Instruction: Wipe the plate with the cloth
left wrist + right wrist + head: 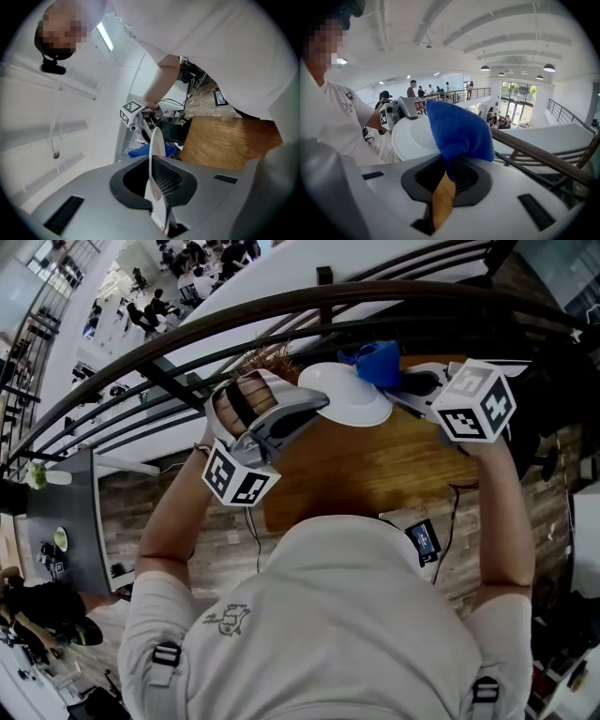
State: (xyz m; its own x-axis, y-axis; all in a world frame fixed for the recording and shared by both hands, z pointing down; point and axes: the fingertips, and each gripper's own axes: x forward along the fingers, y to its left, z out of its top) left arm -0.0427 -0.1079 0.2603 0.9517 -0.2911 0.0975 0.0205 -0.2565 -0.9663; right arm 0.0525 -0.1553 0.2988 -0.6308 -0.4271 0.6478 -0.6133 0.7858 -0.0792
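We held the white plate (349, 397) above the wooden tabletop (375, 470). Our left gripper (317, 409) had its jaws pinching the plate's rim at 9 o'clock. Our right gripper (409, 382) had its jaws clamped on the blue cloth (379, 362), which sat at the plate's 1 o'clock edge

Bright daylight, strong fisheye bending, dark vignetted corners.

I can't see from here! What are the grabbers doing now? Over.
Left gripper shut on plate rim. Right gripper shut on blue cloth, beside the plate. Nothing between them.
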